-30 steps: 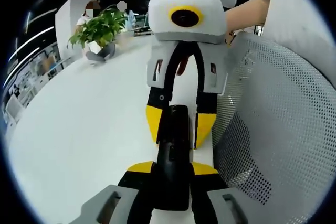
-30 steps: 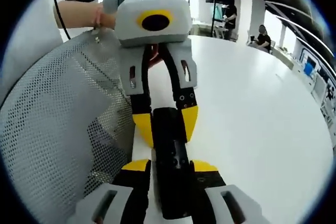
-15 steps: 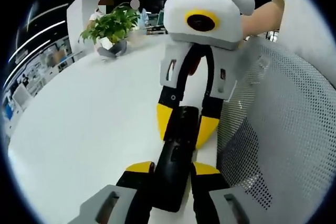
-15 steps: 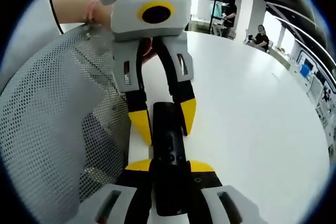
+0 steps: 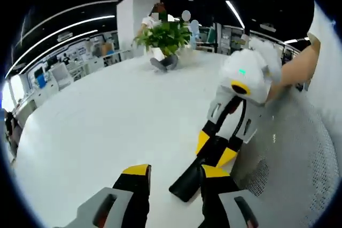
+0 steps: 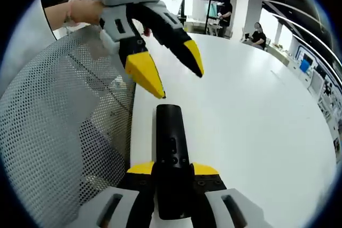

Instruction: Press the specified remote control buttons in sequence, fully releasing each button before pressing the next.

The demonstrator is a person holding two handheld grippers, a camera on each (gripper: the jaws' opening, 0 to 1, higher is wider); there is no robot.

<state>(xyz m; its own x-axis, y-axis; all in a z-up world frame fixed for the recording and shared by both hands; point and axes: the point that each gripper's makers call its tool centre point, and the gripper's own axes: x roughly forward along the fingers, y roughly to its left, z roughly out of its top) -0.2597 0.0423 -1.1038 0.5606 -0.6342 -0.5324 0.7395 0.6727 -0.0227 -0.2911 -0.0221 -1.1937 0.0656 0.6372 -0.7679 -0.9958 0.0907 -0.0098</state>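
Clamping the black remote (image 6: 172, 156) by its near end, my right gripper (image 6: 172, 172) holds it over the white table's (image 6: 256, 110) edge; my left gripper (image 6: 171, 76) hovers beyond, jaws spread apart.

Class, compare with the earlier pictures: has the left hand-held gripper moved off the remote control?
Yes. In the right gripper view the left hand-held gripper has lifted off the remote control, opening toward the mesh chair back.

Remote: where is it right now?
The remote is clamped between the right gripper's jaws, low centre in the right gripper view, over the white table beside the mesh chair; the left gripper hangs open beyond it.
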